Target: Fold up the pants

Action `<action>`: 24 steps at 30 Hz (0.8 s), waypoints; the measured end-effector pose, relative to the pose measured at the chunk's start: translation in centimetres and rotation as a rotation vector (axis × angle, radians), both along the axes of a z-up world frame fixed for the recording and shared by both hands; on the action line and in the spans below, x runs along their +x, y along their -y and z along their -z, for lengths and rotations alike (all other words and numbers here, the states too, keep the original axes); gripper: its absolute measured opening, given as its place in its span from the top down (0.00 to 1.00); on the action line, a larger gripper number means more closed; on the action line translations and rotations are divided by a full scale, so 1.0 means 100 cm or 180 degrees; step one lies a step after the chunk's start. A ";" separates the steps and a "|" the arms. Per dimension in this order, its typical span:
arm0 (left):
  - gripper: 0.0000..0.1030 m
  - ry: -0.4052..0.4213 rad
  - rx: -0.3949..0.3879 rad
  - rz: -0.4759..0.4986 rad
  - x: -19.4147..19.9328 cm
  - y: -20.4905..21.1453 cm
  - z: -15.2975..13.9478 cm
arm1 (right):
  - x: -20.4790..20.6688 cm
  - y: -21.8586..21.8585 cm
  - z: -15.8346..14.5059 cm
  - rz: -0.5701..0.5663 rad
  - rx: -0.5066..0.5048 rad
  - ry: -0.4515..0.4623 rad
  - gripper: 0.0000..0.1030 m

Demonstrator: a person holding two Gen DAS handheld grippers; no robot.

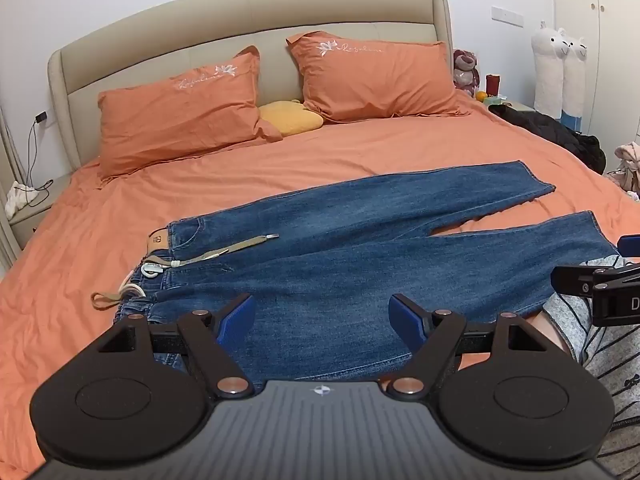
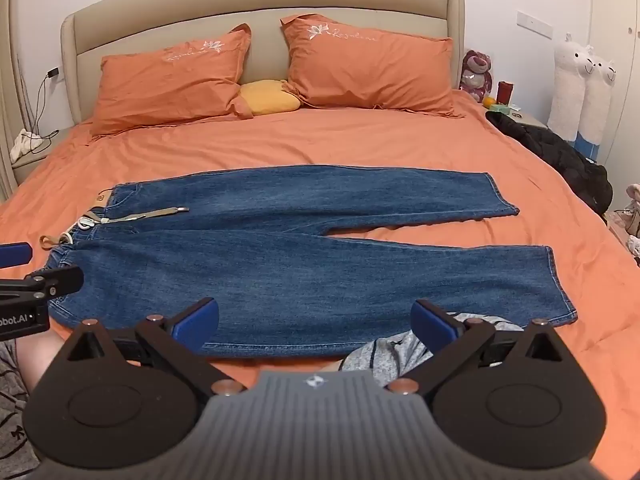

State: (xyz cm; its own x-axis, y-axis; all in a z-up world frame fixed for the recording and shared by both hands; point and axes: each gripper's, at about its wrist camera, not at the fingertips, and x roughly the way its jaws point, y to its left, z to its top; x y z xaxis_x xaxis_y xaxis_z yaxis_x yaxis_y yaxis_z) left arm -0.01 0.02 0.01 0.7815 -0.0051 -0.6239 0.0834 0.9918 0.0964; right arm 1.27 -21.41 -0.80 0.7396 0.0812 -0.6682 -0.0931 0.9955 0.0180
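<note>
The pants [image 2: 304,248] are lying flat on the bed [image 2: 360,140], unfolded; both tongs, left [image 1: 322,320] and right [image 2: 316,324], are gaping wide, empty; next likely needs gripping one leg.

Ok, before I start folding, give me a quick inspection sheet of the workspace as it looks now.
Surface: bed with an orange sheet, lightly wrinkled.
Job's things: blue jeans spread flat and unfolded, waistband to the left, legs parted to the right; drawstring lies loose on the waist.
Clutter: two orange pillows and a yellow cushion at the headboard; dark garment on the bed's right edge.
Grippers: left gripper and right gripper both open, empty, above the jeans' near edge.
Cables: charger cable hangs from the wall outlet, left of the bed.
Surroundings: plush toys by the right wall; small items on the nightstand.
</note>
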 end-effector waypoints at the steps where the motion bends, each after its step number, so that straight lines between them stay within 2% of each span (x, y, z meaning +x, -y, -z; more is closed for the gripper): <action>1: 0.13 0.0001 0.0002 -0.0002 0.000 0.000 0.000 | 0.000 0.000 0.000 -0.0001 -0.0011 0.0009 0.05; 24: 0.14 -0.0023 0.0030 -0.0026 -0.002 0.001 0.000 | -0.010 -0.001 -0.007 -0.0124 0.0053 0.0072 0.05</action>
